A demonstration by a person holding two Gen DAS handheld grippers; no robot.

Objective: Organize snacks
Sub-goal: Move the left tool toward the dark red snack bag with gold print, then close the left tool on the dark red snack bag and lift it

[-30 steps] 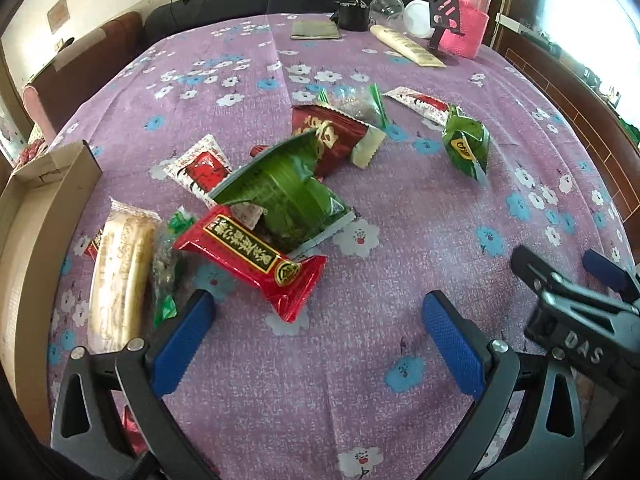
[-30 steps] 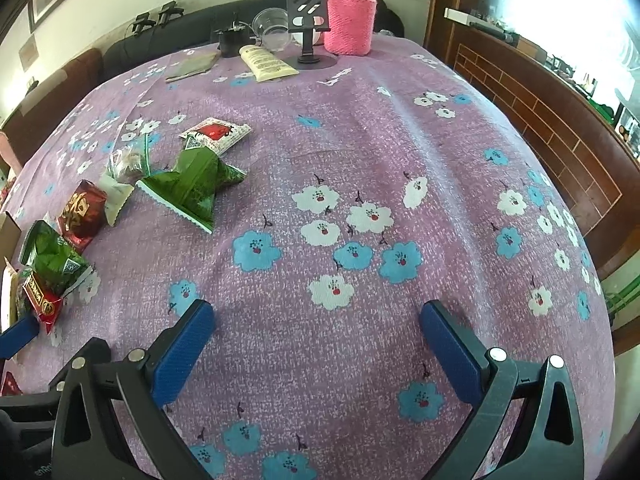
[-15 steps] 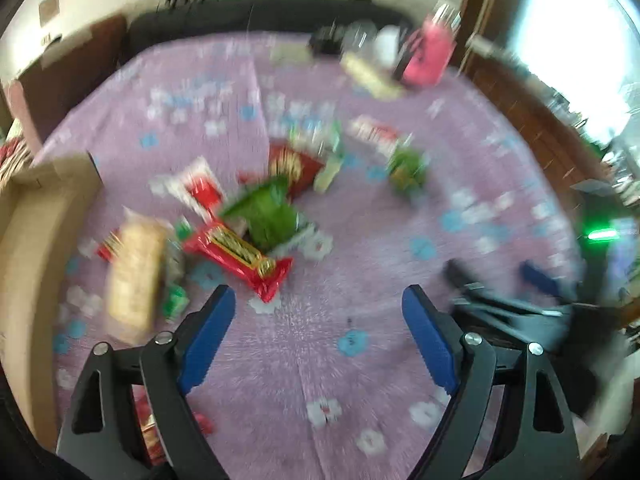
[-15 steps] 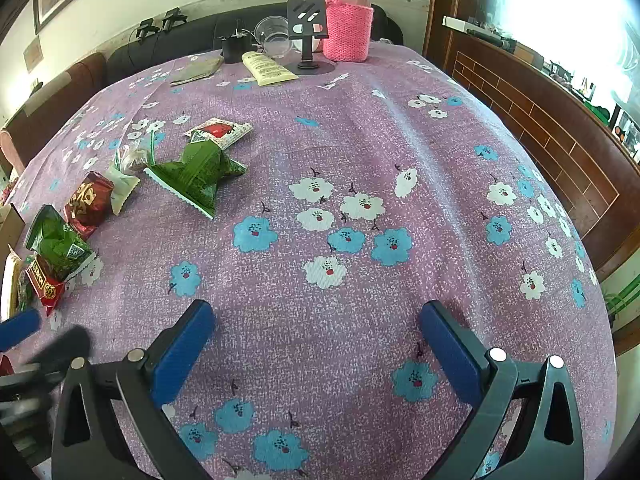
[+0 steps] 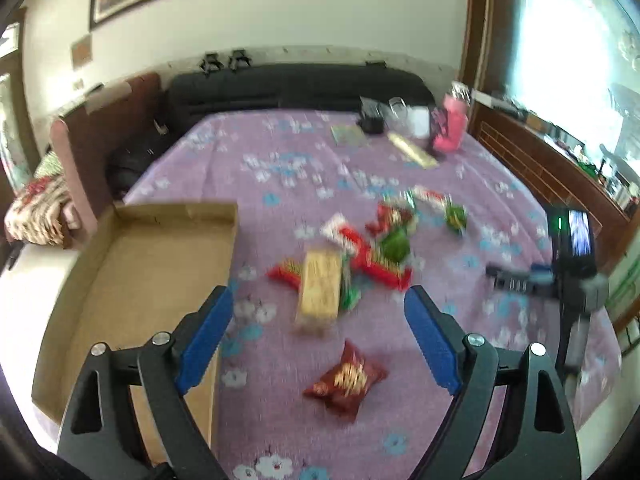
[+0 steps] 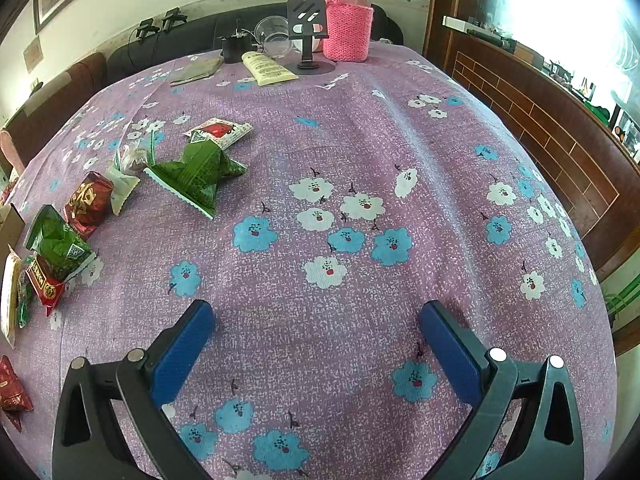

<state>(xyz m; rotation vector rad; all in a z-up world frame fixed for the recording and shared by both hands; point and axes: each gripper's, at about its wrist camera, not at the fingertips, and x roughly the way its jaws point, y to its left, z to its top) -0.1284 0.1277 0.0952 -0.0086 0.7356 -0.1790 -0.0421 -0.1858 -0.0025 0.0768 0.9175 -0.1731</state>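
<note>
Purple floral table [image 6: 360,128] with snacks [image 5: 352,256] heaped mid-left beside box [image 5: 152,264], presumably for sorting; left gripper [image 5: 316,340] wide and empty above them, right gripper [image 6: 316,352] wide, empty over bare cloth.

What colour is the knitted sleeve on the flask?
Pink, on the knitted sleeve; clearest in the right wrist view.

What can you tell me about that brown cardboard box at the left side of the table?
The cardboard box is a shallow, plain brown tray, open on top, with low walls and a folded flap at its far corner. Nothing shows inside it. It lies flat on the flowered purple tablecloth at the table's left edge, left of the snack pile, apart from it.
</note>
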